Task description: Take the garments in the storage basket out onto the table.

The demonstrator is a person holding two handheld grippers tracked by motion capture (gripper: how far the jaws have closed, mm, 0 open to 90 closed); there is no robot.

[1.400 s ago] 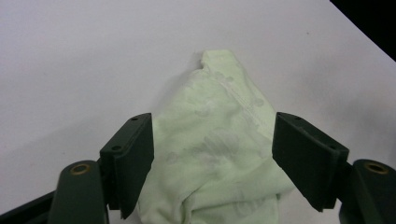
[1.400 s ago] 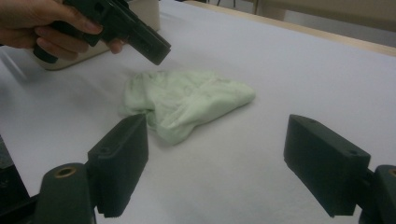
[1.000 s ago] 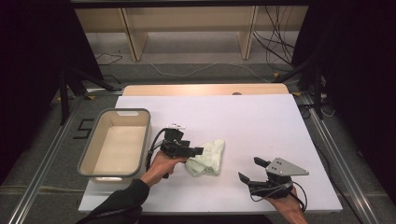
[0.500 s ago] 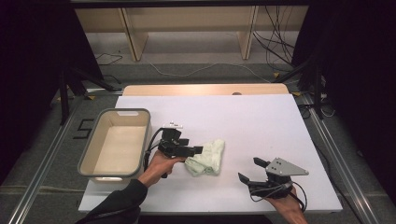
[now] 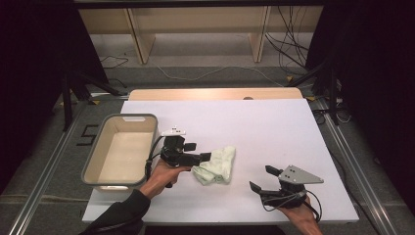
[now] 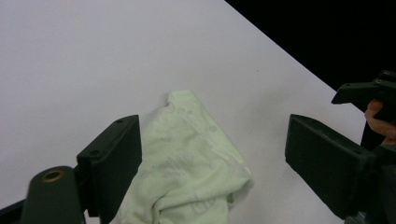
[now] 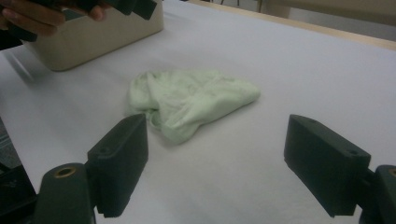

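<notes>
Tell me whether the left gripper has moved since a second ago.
Yes, slightly: the left gripper, jaws just opening, has lifted away from the green cloth, judged against the beige bin.

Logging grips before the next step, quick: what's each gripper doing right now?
Left gripper: open, jaws just widened, over the green cloth, not gripping it.
Right gripper: open, holding nothing, short of the cloth.

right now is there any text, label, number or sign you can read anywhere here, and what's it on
"5": a dark mark shaped like that digit on the grey floor, left of the beige bin.
Faint printed pattern on the pale green cloth: too blurred to read as words.
Small white tag on top of the left gripper: too small to read.
Nothing else legible.
</notes>
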